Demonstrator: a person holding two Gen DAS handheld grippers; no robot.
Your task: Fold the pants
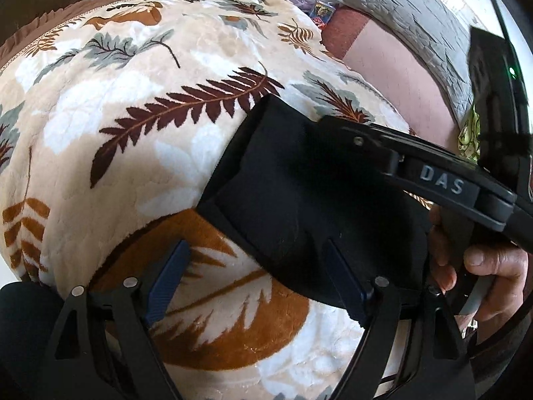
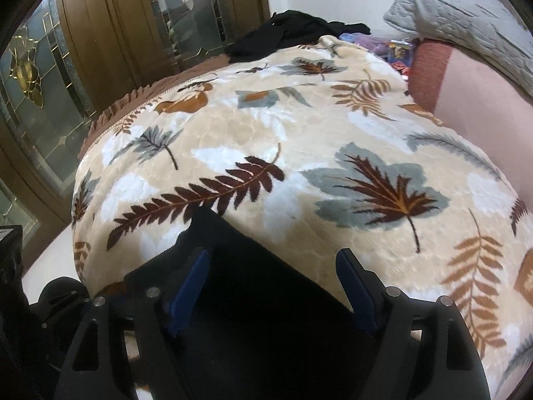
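Black pants [image 1: 293,193]: folded into a compact block, lying at the near edge of the bed, on the leaf-print blanket [image 1: 140,76]. Left tool [image 1: 256,283]: fingers spread wide, holding nothing, one finger over the cloth. Right tool [image 2: 273,286]: spread wide above the pants [image 2: 253,300], apparently empty, though the dark cloth hides contact. Step: late folding, probably squaring the bundle. Next move: a closing pinch on an edge or a flat press. Grey pillow [image 2: 466,16]: far right.

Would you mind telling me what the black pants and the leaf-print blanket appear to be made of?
Black pants: apparently a matte, soft knit, absorbing light without sheen. Leaf-print blanket: seemingly plush fleece, probably synthetic, its embossed pile catching glossy highlights.
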